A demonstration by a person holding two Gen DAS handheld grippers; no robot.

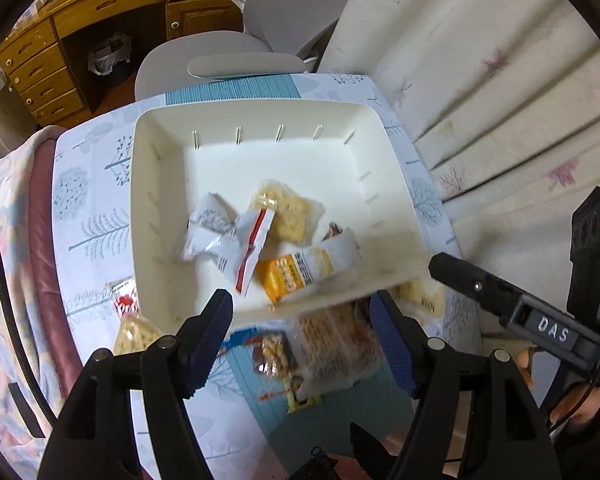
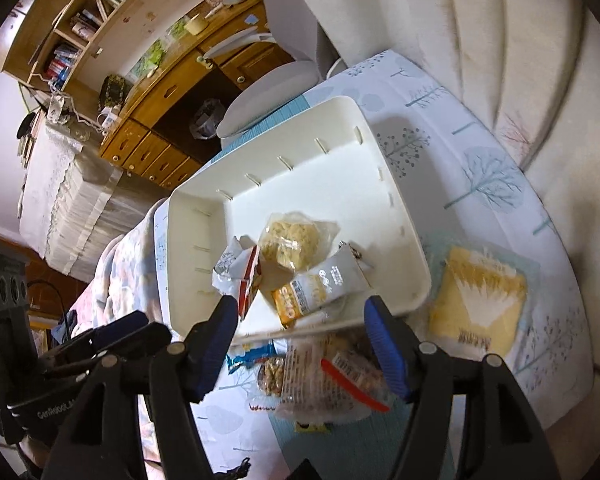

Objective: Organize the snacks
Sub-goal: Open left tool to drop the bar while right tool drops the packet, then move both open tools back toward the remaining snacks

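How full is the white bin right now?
Partly filled: the white bin holds a few snack packets bunched at its near end; its far floor is bare.

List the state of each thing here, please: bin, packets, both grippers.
Bin: upright, open, partly filled.
Orange packet: lying in the bin.
Cracker packet: lying in the bin.
Yellow packet: on the table, outside the bin.
Left gripper: open, holding nothing.
Right gripper: open, holding nothing.

A tray (image 1: 162, 184) sits mid-table (image 1: 96, 216); several snack packets (image 1: 260, 240) lie in its near half. More packets (image 2: 328, 380) lie on the table just near of the tray, another packet (image 2: 476, 304) to its right. A chair (image 1: 228, 52) stands beyond the far edge.
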